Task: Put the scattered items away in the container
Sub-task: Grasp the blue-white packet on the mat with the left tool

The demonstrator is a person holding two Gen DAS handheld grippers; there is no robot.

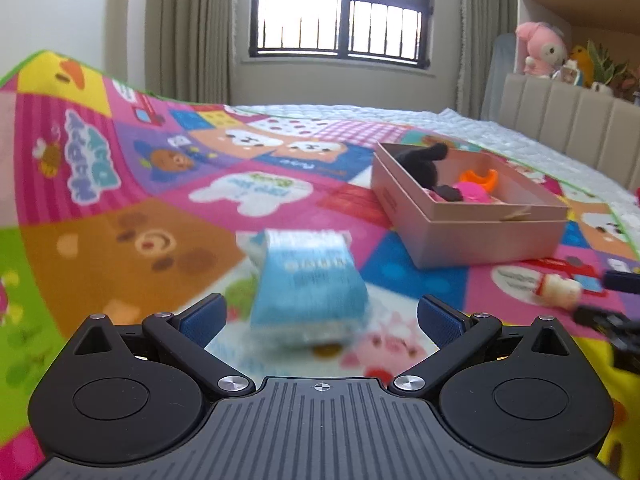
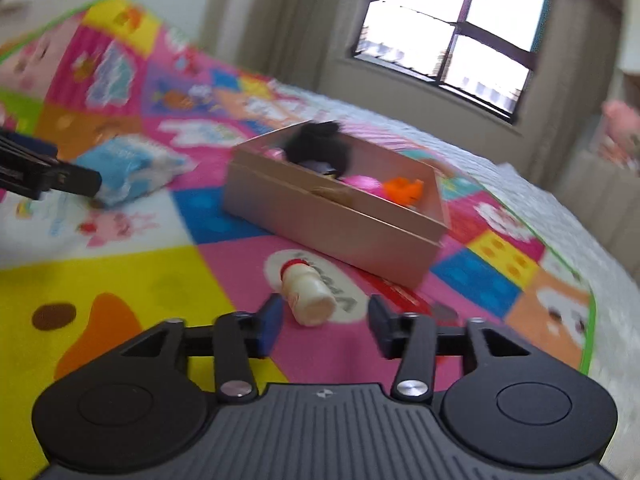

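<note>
Left gripper (image 1: 322, 314): jaws apart, blue pads wide of a blue-and-white packet (image 1: 306, 284) that lies on the play mat (image 1: 120, 240) between and just beyond the fingertips; neither pad presses on it. The packet is blurred, so its print cannot be read.

Right gripper (image 2: 322, 322): jaws apart, no earlier view to compare. A small cream bottle with a red cap (image 2: 306, 294) lies on its side on the mat, its base towards the gripper, just ahead of the gap between the pads; whether the left pad touches it cannot be told.

Container: an open pinkish-beige box (image 1: 492, 236) stands on the mat, to the right of the packet and beyond the bottle. It holds a black soft item (image 1: 422, 160), a pink item (image 1: 476, 192) and an orange piece (image 1: 480, 178).

Differences between views: the left wrist view shows the bottle only small at the right edge, with the right gripper's dark fingertips beside it; the right wrist view shows the left gripper's fingers at the far left, next to the packet. Only the left wrist view shows sharply the barred window (image 1: 340, 12) and the plush toys (image 1: 540, 48) on the shelf behind the padded headboard (image 1: 560, 120).
</note>
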